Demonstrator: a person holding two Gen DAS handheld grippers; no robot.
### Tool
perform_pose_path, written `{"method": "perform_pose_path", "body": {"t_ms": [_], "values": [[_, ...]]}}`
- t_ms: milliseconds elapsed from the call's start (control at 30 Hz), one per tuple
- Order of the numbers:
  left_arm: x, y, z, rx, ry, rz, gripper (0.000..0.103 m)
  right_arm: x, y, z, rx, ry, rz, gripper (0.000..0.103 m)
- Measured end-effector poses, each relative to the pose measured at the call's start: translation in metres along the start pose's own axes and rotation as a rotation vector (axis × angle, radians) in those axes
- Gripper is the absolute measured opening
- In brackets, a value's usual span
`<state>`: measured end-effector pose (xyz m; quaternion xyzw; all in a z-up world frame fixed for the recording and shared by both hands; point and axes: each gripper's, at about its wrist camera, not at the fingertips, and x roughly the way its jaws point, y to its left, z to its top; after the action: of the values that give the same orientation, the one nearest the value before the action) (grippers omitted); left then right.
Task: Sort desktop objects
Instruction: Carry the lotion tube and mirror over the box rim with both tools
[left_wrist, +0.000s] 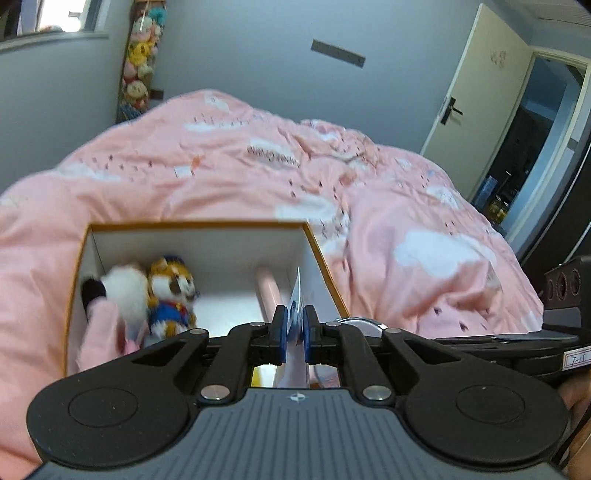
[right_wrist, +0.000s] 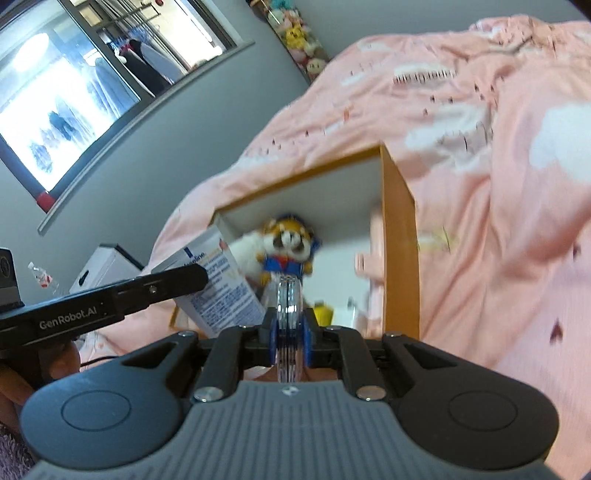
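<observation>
While both grippers hang over the bed, the main thing to look at is the open box (left_wrist: 317, 254), orange outside and white inside, sitting on the pink cloud-print duvet (left_wrist: 406, 206). Inside, in the left wrist view, there's a white plush (left_wrist: 125, 291) with a black bit at its left, pressed up against a small orange fox-ish plush (left_wrist: 171, 299) in a blue outfit; both sit against the left wall. A pale pink thing (left_wrist: 267, 291) lies further right on the box floor, too blurry to say what it is. Something yellow shows low in the box from the right wrist view (right_wrist: 323, 314), can't tell what.

The left gripper (left_wrist: 294, 332) has its jaws clenched on a thin white-and-blue printed carton (left_wrist: 296, 299), held edge-on just by the box's right wall. From the other camera that same carton (right_wrist: 218, 284) shows its face with blue text, up at the near left corner of the box.

The right gripper (right_wrist: 290, 332) has its jaws grasping a clear round ribbed object (right_wrist: 289, 306), edge-on, looks like a stack of transparent discs. It sits in front of the box opening, lined up with the fox plush behind it.
</observation>
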<state>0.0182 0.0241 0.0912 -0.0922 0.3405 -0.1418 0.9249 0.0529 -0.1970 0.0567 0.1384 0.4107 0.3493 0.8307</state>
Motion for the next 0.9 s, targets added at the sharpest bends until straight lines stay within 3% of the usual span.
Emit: {"method": "perform_pose_path", "body": {"t_ms": [167, 400, 767, 900], "values": [[0.01, 0.011, 0.018, -0.002, -0.047, 0.056, 0.009, 0.01, -0.008, 0.031, -0.02, -0.032, -0.06, 0.014], [0.046, 0.034, 0.027, -0.04, -0.043, 0.137, 0.009, 0.053, -0.016, 0.062, -0.036, 0.005, -0.098, 0.014], [0.072, 0.061, 0.029, -0.097, -0.022, 0.221, 0.009, 0.149, 0.003, 0.043, -0.077, 0.032, -0.289, 0.014], [0.081, 0.061, 0.032, -0.096, -0.009, 0.254, 0.009, 0.164, -0.001, 0.041, -0.044, 0.063, -0.276, 0.014]]}}
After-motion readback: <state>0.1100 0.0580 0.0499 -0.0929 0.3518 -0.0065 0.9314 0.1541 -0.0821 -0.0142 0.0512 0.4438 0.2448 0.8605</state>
